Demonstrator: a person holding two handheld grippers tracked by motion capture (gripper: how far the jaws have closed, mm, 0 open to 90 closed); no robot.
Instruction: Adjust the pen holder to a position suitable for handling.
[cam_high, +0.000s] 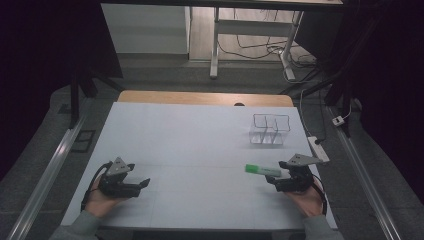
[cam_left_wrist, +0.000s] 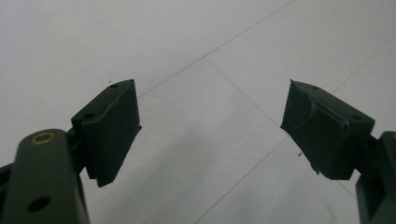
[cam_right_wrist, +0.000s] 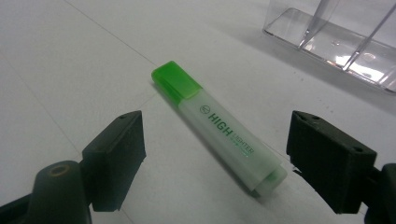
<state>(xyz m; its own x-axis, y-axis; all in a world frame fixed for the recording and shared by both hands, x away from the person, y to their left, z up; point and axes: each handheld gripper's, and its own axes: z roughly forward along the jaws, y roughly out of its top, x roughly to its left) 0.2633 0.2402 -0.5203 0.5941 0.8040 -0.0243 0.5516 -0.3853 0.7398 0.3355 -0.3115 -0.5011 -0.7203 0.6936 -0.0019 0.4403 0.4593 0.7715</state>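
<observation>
A green highlighter (cam_right_wrist: 218, 128) lies flat on the white desk (cam_high: 200, 150), between the spread jaws of the right hand-held gripper (cam_right_wrist: 215, 154), untouched. The left hand-held gripper (cam_left_wrist: 210, 126) is spread, empty.

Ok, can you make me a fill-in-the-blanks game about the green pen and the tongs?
1. The highlighter has a cap coloured ____.
2. The highlighter lies flat between the right tongs, whose jaws are ____.
3. The clear organizer has nothing inside, so it is ____.
4. The left tongs hold ____.

Missing words: green; open; empty; nothing
</observation>
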